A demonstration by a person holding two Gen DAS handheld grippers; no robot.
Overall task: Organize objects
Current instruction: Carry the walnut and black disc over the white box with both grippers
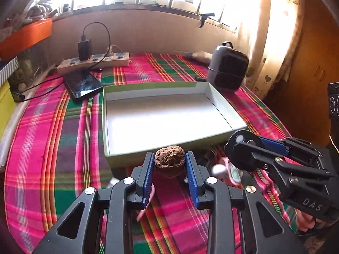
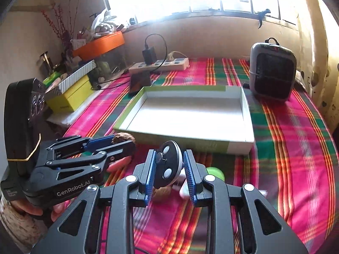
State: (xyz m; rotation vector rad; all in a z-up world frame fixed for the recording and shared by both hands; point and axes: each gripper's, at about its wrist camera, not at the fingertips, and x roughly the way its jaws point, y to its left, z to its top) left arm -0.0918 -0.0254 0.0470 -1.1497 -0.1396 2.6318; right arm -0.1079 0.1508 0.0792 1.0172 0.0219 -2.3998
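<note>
Plaid cloth (image 1: 53, 127) in pink, green and orange covers the whole table, and one shallow white box (image 1: 169, 118) with green outer walls sits mid-frame on it, nothing inside. Behind it, toward the upper right of the left wrist view, stands one grey heater (image 1: 227, 67); at upper left lie one power strip (image 1: 93, 62) and one dark phone (image 1: 82, 83).

Two grippers are in play, each loaded. The left gripper (image 1: 170, 169), at the bottom centre of its own view, is clamped on one walnut (image 1: 169, 160), held just short of the box's near wall. The right gripper (image 2: 168, 169) is clamped on one black disc-shaped piece (image 2: 167, 165) with pale round spots, likewise near the box's front edge.

Judging by this, the carry step is under way: both items lifted, neither yet deposited. Next each needs carrying over the near wall and releasing inside the box, without the two grippers colliding. A few small pink and green items remain on the cloth below, too blurred to count.
</note>
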